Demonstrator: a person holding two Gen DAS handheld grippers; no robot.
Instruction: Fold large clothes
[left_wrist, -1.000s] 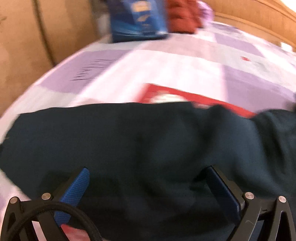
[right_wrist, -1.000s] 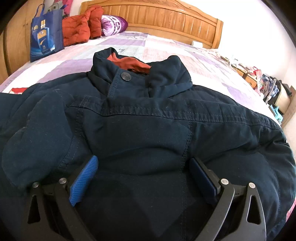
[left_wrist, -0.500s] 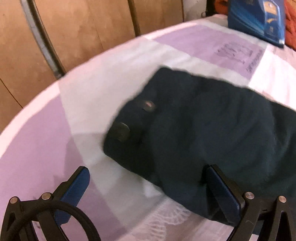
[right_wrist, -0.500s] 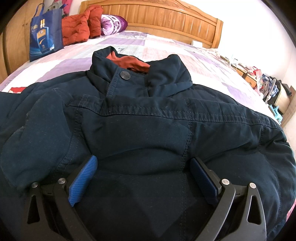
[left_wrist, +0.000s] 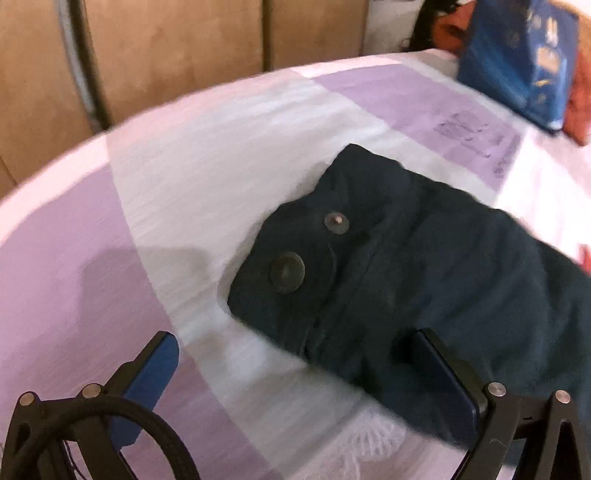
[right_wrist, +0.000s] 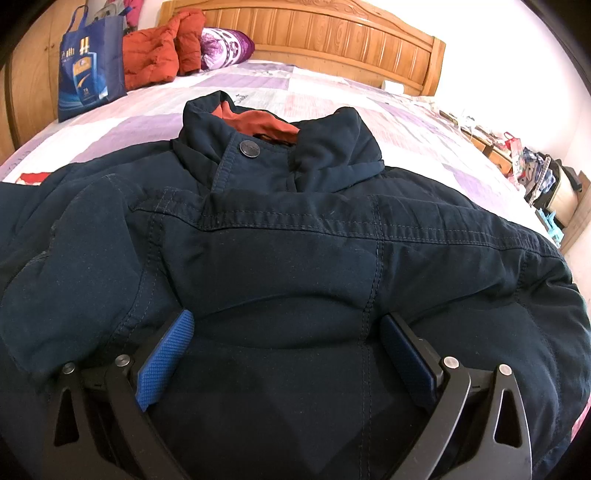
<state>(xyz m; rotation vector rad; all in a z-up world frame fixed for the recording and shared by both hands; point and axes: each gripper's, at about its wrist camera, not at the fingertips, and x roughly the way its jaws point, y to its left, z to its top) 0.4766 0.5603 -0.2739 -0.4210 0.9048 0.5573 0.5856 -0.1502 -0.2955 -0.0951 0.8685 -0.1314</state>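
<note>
A dark navy jacket (right_wrist: 295, 258) with an orange lining lies spread on the bed, collar toward the headboard. My right gripper (right_wrist: 286, 332) is open and sits low over the jacket's body, fingers apart on the fabric. In the left wrist view the jacket's sleeve cuff (left_wrist: 314, 266), with two round snaps, lies on the purple and white bedsheet (left_wrist: 184, 184). My left gripper (left_wrist: 295, 350) is open just short of the cuff, its right finger over the sleeve edge and its left finger over bare sheet.
A blue shopping bag (right_wrist: 92, 62), an orange-red jacket (right_wrist: 159, 48) and a purple pillow (right_wrist: 225, 42) lie by the wooden headboard (right_wrist: 332, 40). Wooden wardrobe panels (left_wrist: 147, 55) stand beyond the bed's left edge. Cluttered items (right_wrist: 535, 177) lie beside the bed's right side.
My left gripper has swung left from over the sleeve's middle to its cuff end and come closer to it. The right gripper has barely moved.
</note>
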